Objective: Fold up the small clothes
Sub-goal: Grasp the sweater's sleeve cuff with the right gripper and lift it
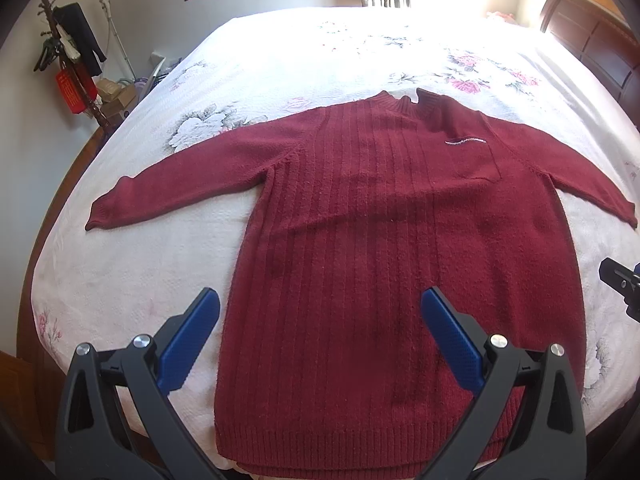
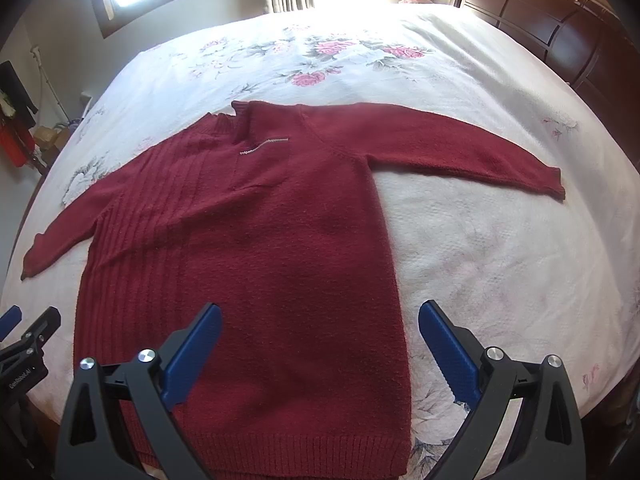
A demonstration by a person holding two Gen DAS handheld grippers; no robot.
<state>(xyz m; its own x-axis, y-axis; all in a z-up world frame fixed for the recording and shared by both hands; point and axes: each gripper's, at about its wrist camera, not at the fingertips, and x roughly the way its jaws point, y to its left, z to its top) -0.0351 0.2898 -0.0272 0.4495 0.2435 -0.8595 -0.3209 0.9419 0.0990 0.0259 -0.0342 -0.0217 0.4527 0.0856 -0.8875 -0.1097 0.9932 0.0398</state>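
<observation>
Nearest the lens, the left gripper (image 1: 320, 308), black-framed with blue ribbed pads, is held spread wide and empty above the ribbed hem of the dark red knitted sweater (image 1: 384, 216). That garment is laid flat, front up, on the white floral quilted bedspread (image 1: 120, 272), both sleeves stretched outward and the collar pointing toward the window.

Going rightward, the left sleeve cuff (image 1: 94, 218) is seen near the bed's edge; if it is lifted carelessly, it could be dragged off the side. In the middle, the thick knit could be bunched if only the top layer is pinched, so that a crooked fold would result. A small chest pocket with a pale trim (image 2: 264, 146) may be creased.

Farther right, the right gripper (image 2: 320, 308) is likewise spread and holding nothing, straddling the body's side edge. Uneven lifting by the two tools could skew the whole fold.
</observation>
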